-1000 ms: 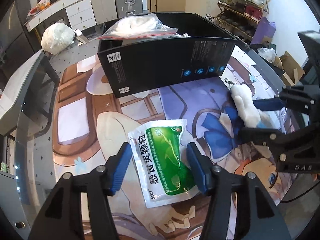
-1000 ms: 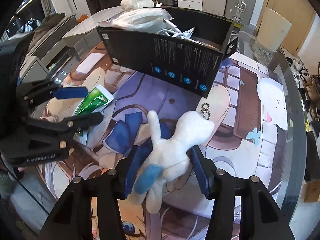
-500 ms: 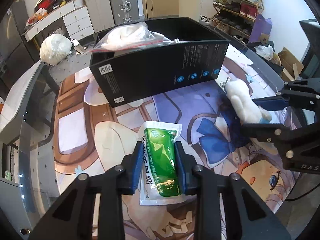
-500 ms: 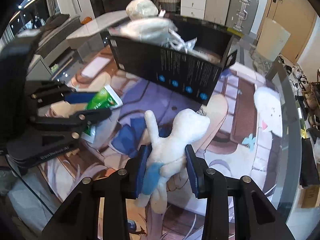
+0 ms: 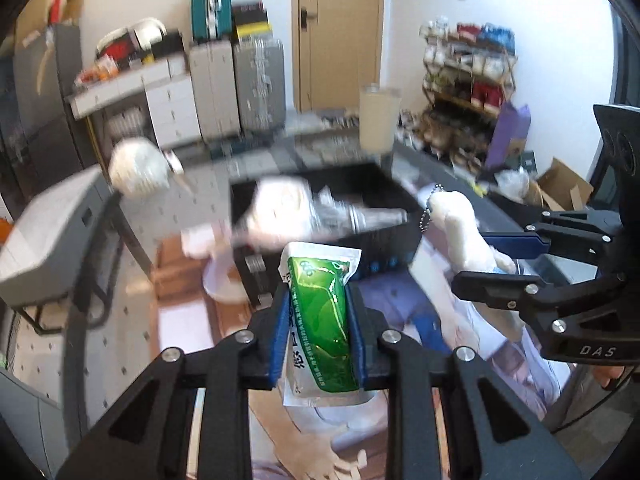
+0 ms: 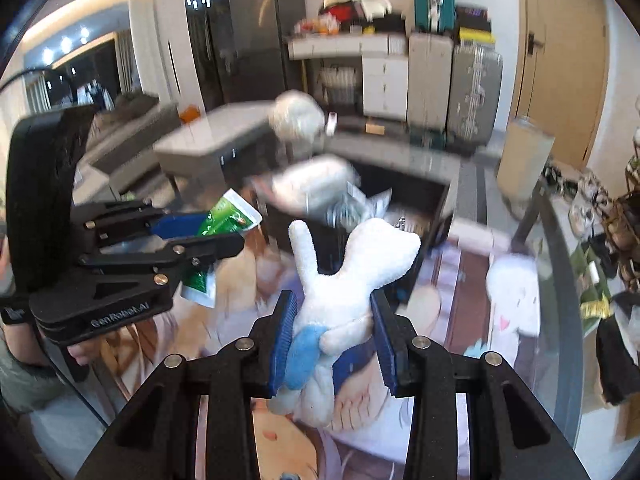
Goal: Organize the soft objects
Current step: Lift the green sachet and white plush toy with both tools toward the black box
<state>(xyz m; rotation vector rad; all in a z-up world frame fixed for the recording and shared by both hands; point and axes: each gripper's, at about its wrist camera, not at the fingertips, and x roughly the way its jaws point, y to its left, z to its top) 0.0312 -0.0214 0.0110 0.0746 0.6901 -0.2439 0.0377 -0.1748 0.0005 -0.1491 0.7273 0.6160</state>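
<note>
My left gripper [image 5: 318,320] is shut on a green and white sachet [image 5: 320,308], which hangs clear of the printed mat. The right wrist view shows that same gripper [image 6: 200,232] at the left with the sachet [image 6: 226,216] sticking out of it. My right gripper [image 6: 334,336] is shut on a white plush toy with a blue patch [image 6: 352,276], also lifted; from the left wrist view the plush [image 5: 460,232] and right gripper [image 5: 516,258] are at the right. Ahead of both stands an open black box [image 5: 380,188] holding a clear bag of white stuffing [image 5: 288,208].
The picture is blurred by motion. A white plush face [image 6: 514,300] lies on the mat to the right. A white round bundle [image 5: 138,166] sits beyond the box at the left. The glass table's edge [image 6: 560,248] runs down the right; a grey bench [image 5: 52,240] stands left.
Both grippers closed, the left on the sachet and the right on the plush, then rose with them off the mat. Both views tilted up toward the box.
</note>
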